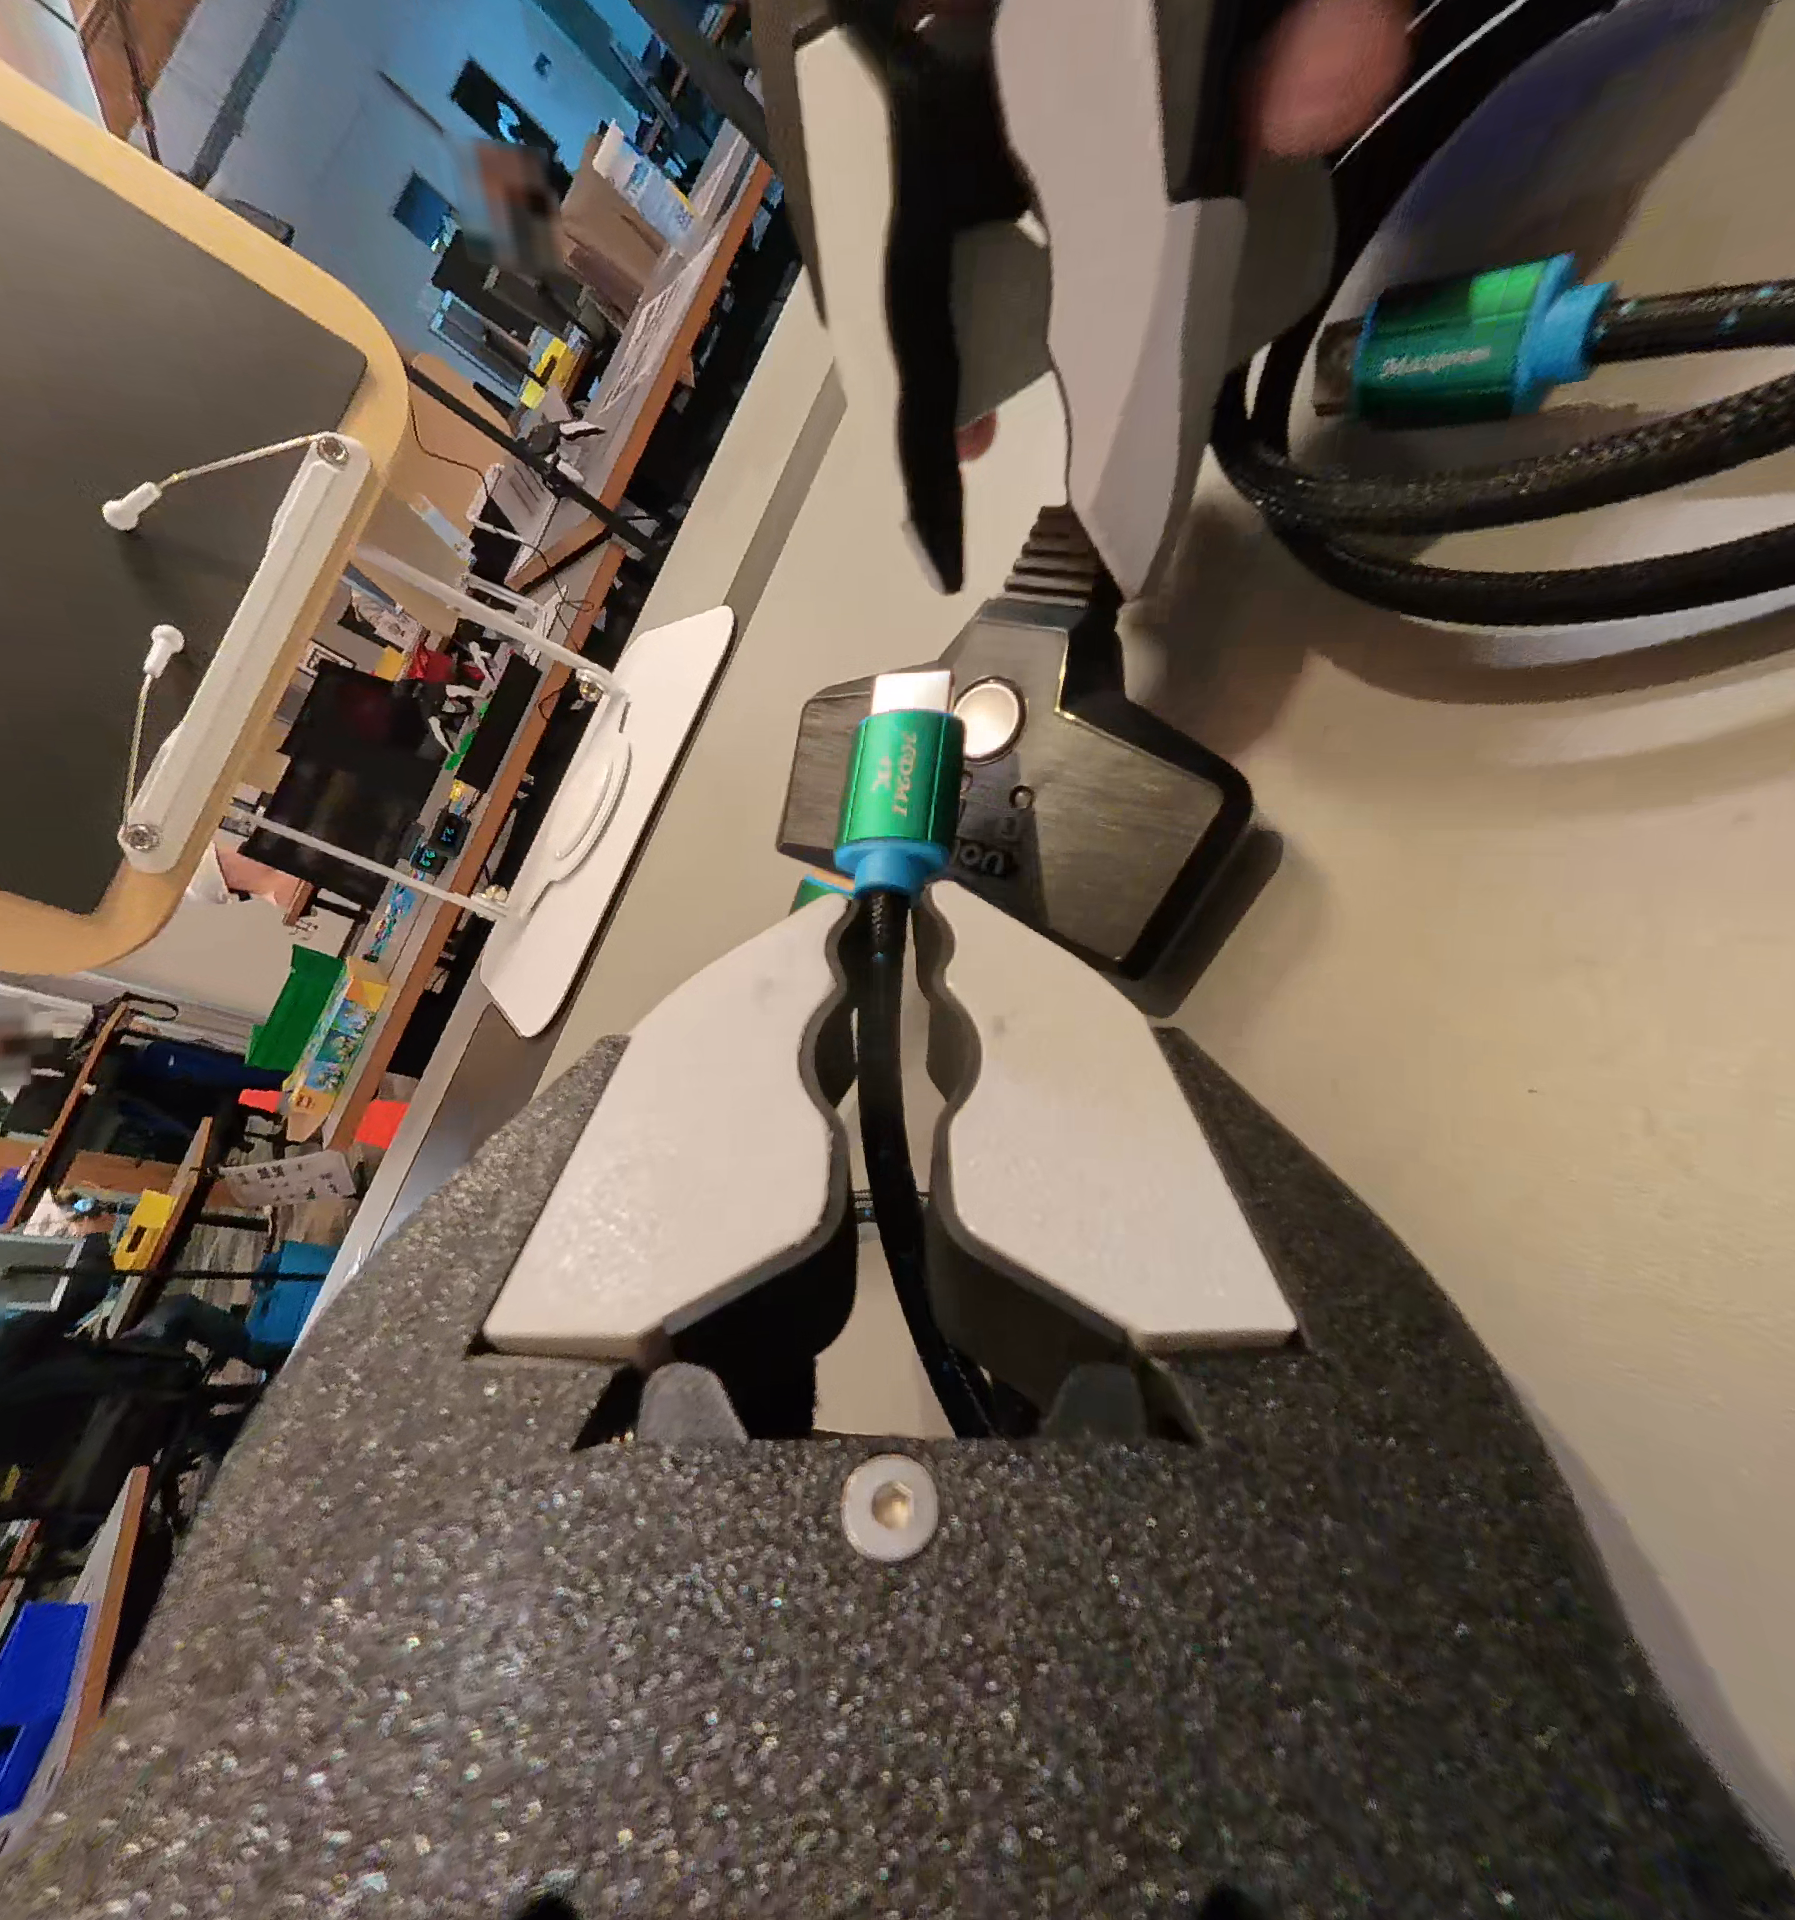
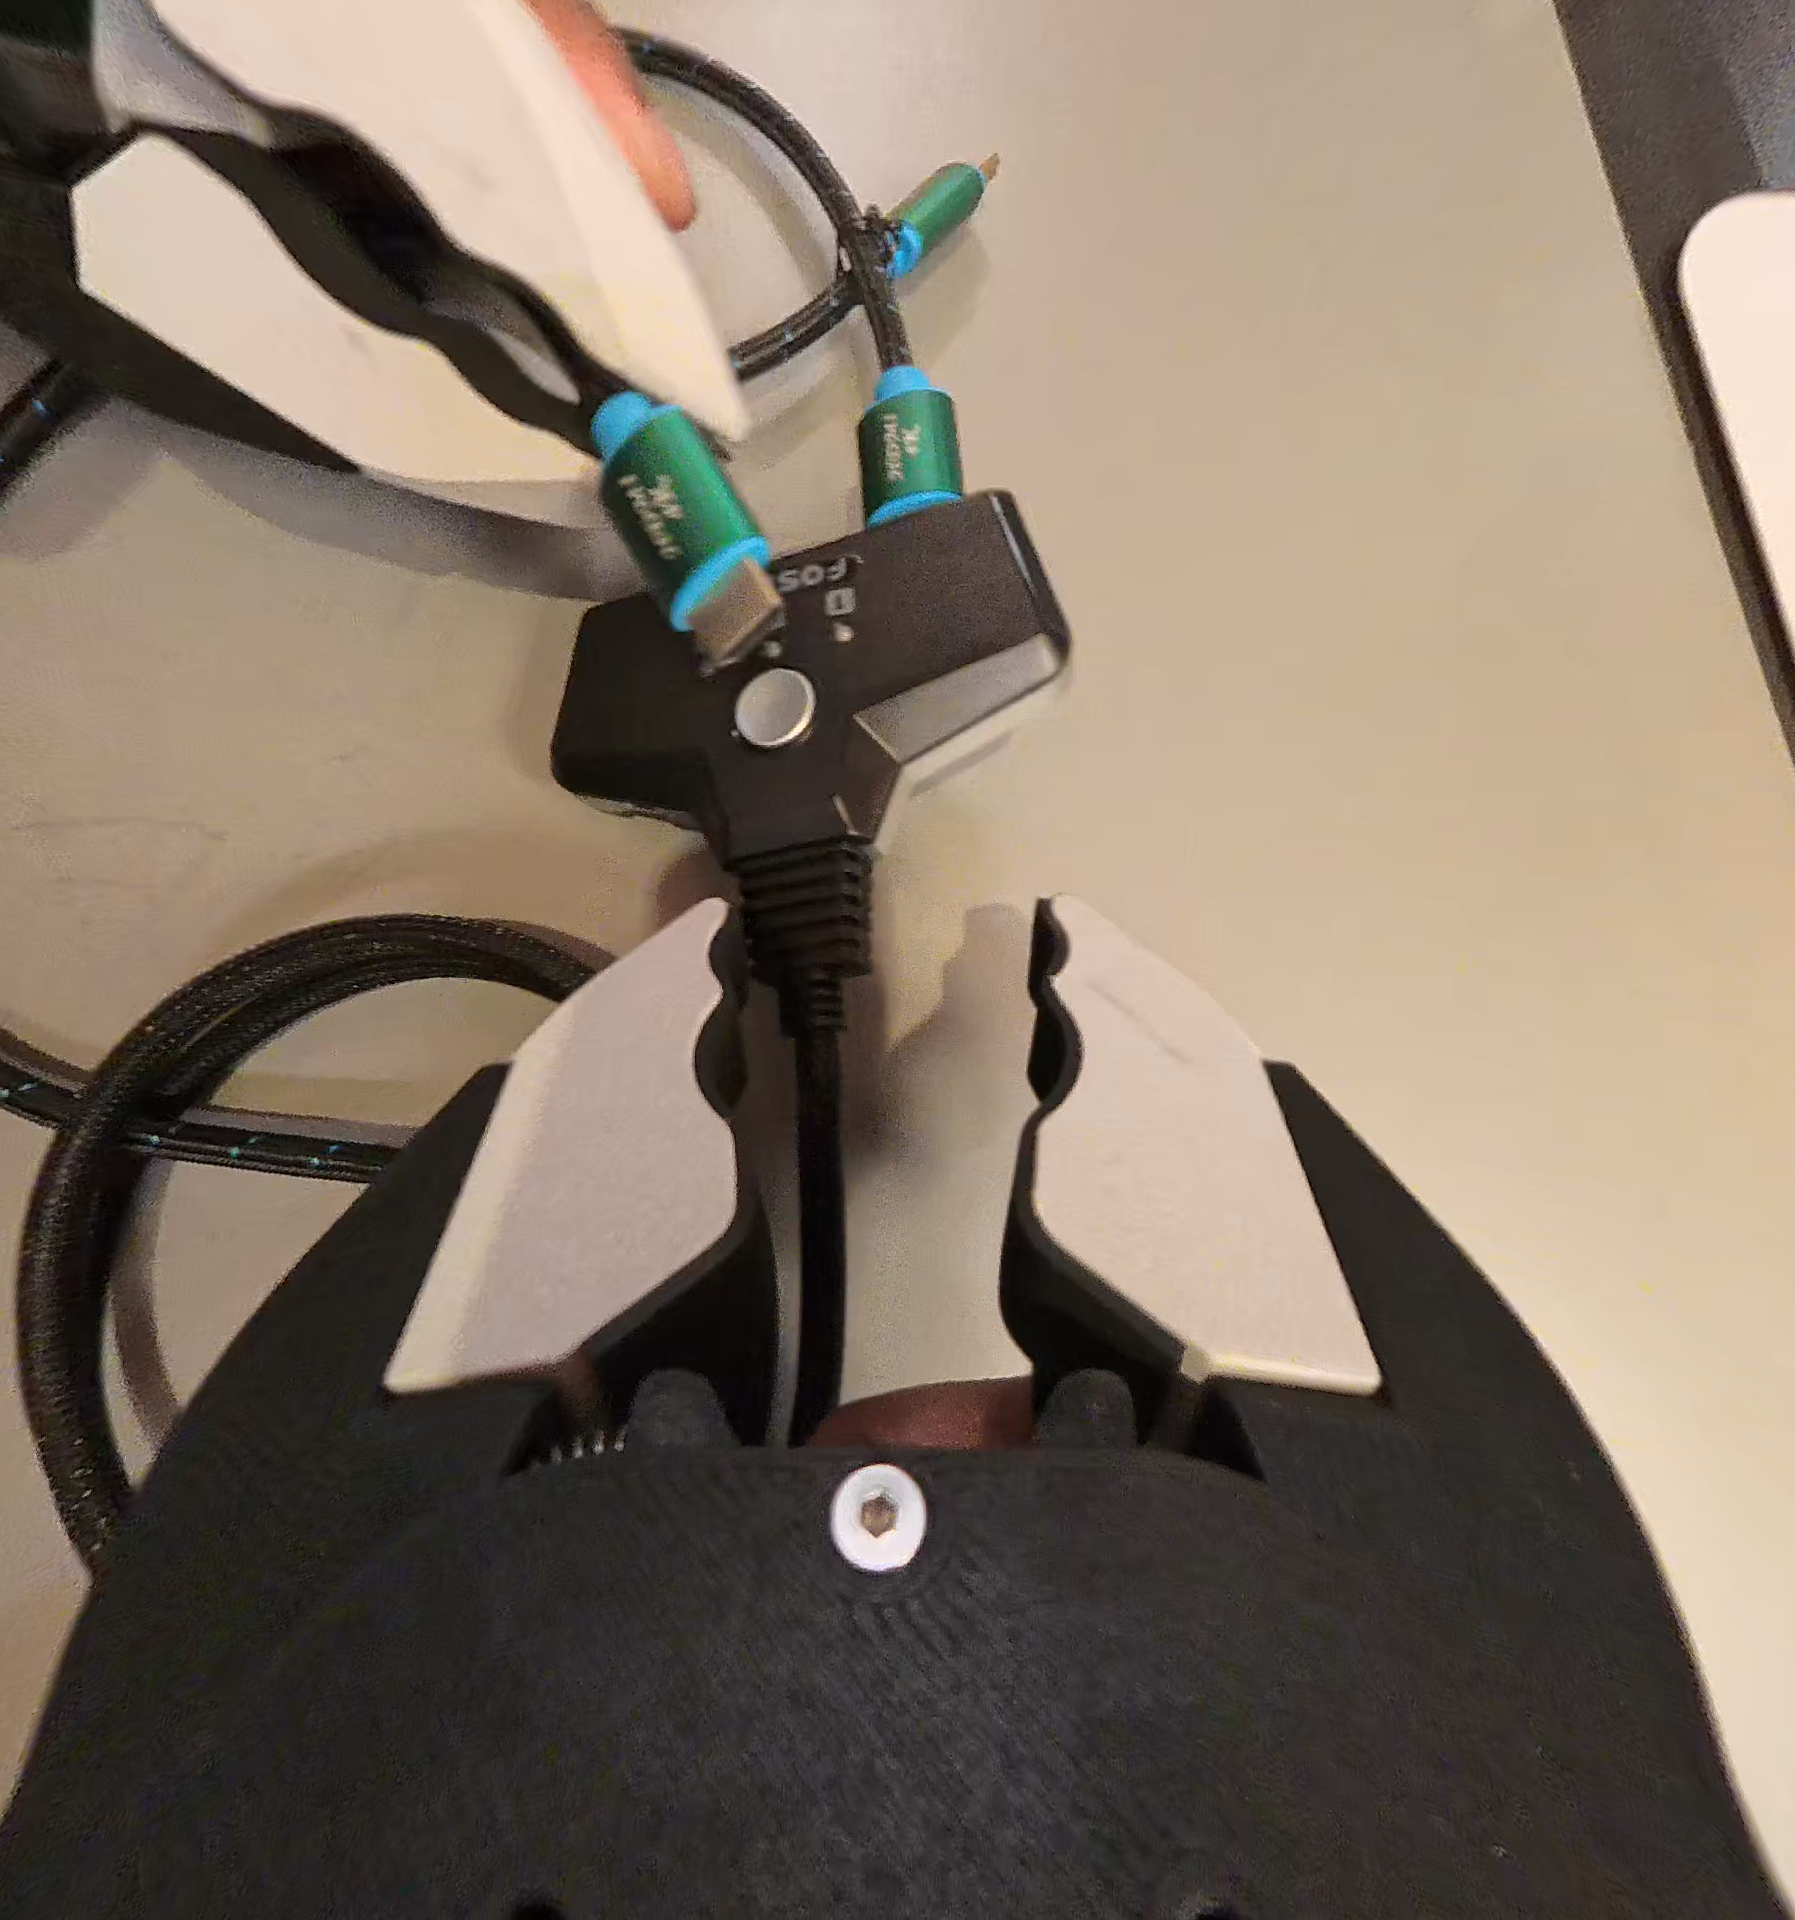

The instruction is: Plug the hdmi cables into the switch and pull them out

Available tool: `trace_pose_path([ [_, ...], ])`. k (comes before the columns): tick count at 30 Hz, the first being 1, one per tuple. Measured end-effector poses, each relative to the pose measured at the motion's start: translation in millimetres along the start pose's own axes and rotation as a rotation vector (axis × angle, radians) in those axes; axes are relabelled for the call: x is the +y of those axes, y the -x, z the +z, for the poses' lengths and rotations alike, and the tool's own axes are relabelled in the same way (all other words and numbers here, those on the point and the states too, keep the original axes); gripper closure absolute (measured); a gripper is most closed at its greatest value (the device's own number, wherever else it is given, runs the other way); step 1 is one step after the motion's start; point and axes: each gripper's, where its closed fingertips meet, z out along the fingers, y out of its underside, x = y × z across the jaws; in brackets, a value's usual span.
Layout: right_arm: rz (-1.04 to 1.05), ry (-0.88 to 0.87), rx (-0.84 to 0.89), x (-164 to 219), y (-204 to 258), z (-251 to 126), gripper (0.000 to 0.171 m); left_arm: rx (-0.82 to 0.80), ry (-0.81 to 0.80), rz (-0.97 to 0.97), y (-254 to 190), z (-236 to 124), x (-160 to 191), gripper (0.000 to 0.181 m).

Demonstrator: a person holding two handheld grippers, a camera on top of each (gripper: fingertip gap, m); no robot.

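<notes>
The black Y-shaped HDMI switch (image 2: 664, 717) lies on the cream table (image 2: 1288, 831), also in the left wrist view (image 1: 1101, 831). My left gripper (image 1: 882, 914) is shut on the braided cable just behind a green HDMI plug (image 1: 898, 774). The plug's bare metal tip hovers over the switch's top, near its round button (image 2: 774, 708), outside any port. A second green plug (image 2: 912, 462) sits in one switch port. My right gripper (image 2: 882, 925) is open, fingers either side of the switch's own ribbed cable (image 2: 805, 904).
A third green plug (image 2: 940, 203) lies loose beyond the switch. Another green plug (image 1: 1444, 343) and coiled black cables (image 2: 93, 1091) lie to the side. A white flat pad (image 2: 1786, 520) is at the table's right. A cluttered workshop shows beyond the table edge. The grippers' ends are close to 8 cm from one another. Both grippers' tips are roughly 4 cm from the black Y-shaped HDMI switch (image 2: 664, 717).
</notes>
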Motion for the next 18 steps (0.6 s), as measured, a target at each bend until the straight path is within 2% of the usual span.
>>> trace_pose_path([
  [5,0.129,-0.079,-0.160,-7.3,-13.4,3.6,0.102,0.020,-0.011,0.010,-3.4,0.4,-1.0,0.173],
  [7,0.187,-0.193,-0.255,-22.2,-16.1,0.4,0.103,0.025,-0.011,0.015,-4.5,0.9,-0.8,0.173],
  [9,0.234,-0.237,-0.323,-29.0,-18.5,-0.2,0.103,0.022,-0.022,0.009,-3.5,0.3,-2.0,0.173],
  [15,0.250,-0.103,-0.615,-24.9,23.5,16.4,0.106,0.013,-0.058,-0.032,0.6,-1.8,-4.9,0.173],
  [18,0.279,-0.073,-0.706,-31.3,33.5,21.2,0.112,-0.014,-0.101,-0.099,10.9,-6.8,-8.2,0.173],
])
